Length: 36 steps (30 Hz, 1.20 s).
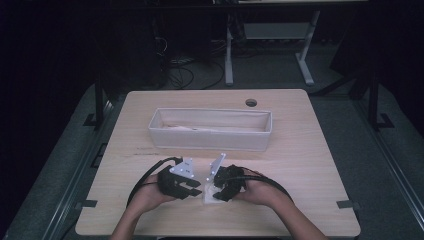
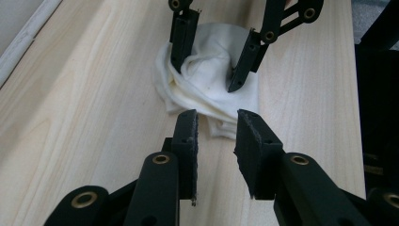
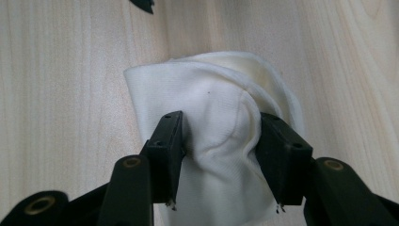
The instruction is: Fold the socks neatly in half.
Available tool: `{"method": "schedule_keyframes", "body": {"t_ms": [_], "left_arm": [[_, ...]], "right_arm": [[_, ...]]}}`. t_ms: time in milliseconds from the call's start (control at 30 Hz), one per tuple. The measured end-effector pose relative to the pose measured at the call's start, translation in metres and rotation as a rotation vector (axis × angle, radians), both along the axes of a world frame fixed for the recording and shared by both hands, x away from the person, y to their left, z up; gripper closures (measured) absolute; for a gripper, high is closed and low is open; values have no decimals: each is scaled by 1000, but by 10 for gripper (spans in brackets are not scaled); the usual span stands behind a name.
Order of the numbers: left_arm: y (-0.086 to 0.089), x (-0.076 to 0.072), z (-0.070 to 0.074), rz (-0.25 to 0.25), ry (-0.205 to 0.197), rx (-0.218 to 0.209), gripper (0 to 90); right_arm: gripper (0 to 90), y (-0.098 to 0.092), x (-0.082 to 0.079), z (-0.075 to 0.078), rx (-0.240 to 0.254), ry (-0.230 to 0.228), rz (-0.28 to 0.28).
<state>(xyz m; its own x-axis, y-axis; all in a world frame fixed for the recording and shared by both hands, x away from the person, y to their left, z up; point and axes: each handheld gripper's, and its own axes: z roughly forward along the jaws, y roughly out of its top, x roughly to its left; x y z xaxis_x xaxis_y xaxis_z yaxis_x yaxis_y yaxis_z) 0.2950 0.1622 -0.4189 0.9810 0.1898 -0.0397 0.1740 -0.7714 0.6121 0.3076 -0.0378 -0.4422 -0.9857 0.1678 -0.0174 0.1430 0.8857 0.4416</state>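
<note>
1. While the right gripper (image 3: 221,141) squeezes a bunched fold of the white cloth (image 3: 211,103) between its jaws, the fabric puckers between the pads; this pinch probably anchors the cloth so that it does not slide on the smooth wood.
2. The cloth (image 1: 212,195) lies on the near middle of the table (image 1: 310,165), between the two hands, just in front of the person.
3. The left gripper (image 2: 216,125) faces the right one from the opposite side of the cloth (image 2: 207,89). Its jaws stand parted with nothing between them, the tips just short of the cloth's near edge. This placement suggests it is lined up to take a free edge or corner, as in folding.
4. In the left gripper view the right gripper (image 2: 207,75) comes down from the top of the picture, both jaw tips pressed into the crumpled fabric.
5. A long, pale, open bin (image 1: 210,131) stands across the table beyond the hands, well apart from the cloth; something pale lies at its bottom, too indistinct to name. It may be where the cloth is to go.
6. Surface: light wood-grain tabletop with a round cable hole (image 1: 251,102) near the far edge.
7. Room: dark, with grey floor, loose cables and the legs of another desk (image 1: 305,65) behind.
</note>
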Motion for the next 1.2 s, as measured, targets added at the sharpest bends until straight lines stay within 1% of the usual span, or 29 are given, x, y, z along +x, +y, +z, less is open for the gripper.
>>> {"method": "schedule_keyframes", "body": {"t_ms": [133, 233, 333, 600, 800, 967, 1200], "left_arm": [[5, 2, -1, 14, 4, -1, 681], [9, 2, 0, 24, 1, -10, 679], [13, 3, 0, 36, 5, -19, 678], [20, 6, -1, 56, 5, -20, 665], [24, 6, -1, 68, 3, -24, 649], [25, 7, -1, 76, 4, -24, 626], [27, 7, -2, 95, 5, -30, 588]], "right_arm": [[544, -1, 0, 0, 3, 12, -10], [572, -1, 1, 0, 5, 9, -10], [606, 0, 1, 0, 4, 15, -22], [692, 1, 2, 1, -5, 26, -37], [722, 3, 3, 2, -11, 30, -50], [732, 1, 4, 2, -4, 49, -62], [747, 0, 5, 3, 5, 57, -59]]}}
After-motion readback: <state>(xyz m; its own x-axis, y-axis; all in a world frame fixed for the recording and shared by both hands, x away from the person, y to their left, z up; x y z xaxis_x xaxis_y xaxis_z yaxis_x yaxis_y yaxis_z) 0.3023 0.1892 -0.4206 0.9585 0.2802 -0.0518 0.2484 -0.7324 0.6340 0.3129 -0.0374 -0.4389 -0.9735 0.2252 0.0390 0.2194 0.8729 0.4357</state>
